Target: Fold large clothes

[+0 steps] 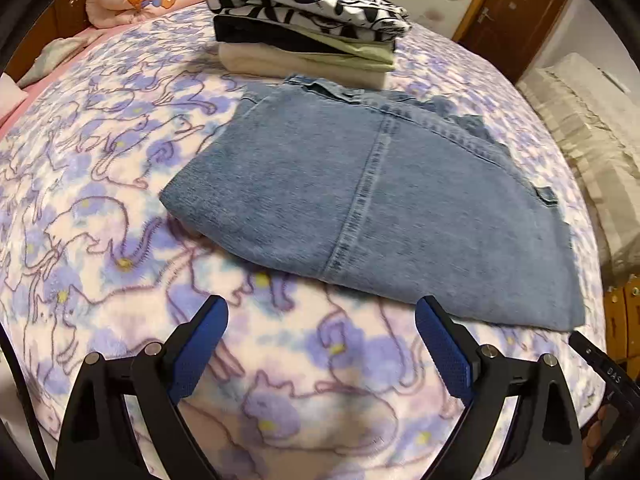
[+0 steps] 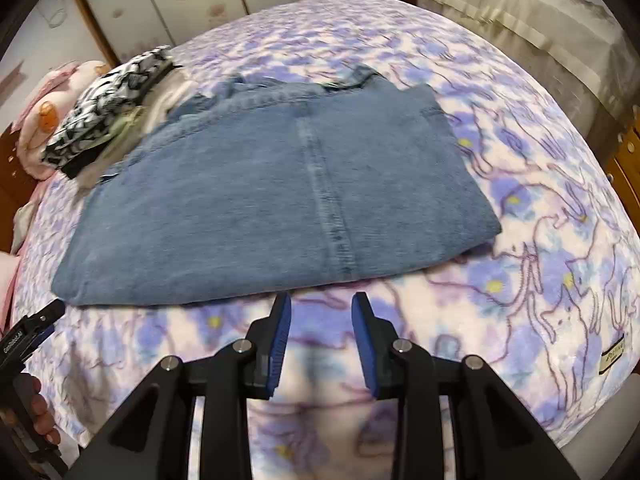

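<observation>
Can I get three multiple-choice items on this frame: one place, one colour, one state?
1. Where is the stack of folded clothes relative to the denim garment?
A. Past its far edge
B. On top of it
C. On the floor

2. What colour are the gripper pads?
A. Red
B. Blue
C. Green

3. What is between the fingers of the right gripper?
A. A denim hem
B. A sock
C. Nothing

Answers:
1. A: the stack sits on the blanket just beyond the denim.
2. B: blue pads line the black fingers in both wrist views.
3. C: only blanket shows in the gap; the left gripper is empty too, jaws spread wider.
</observation>
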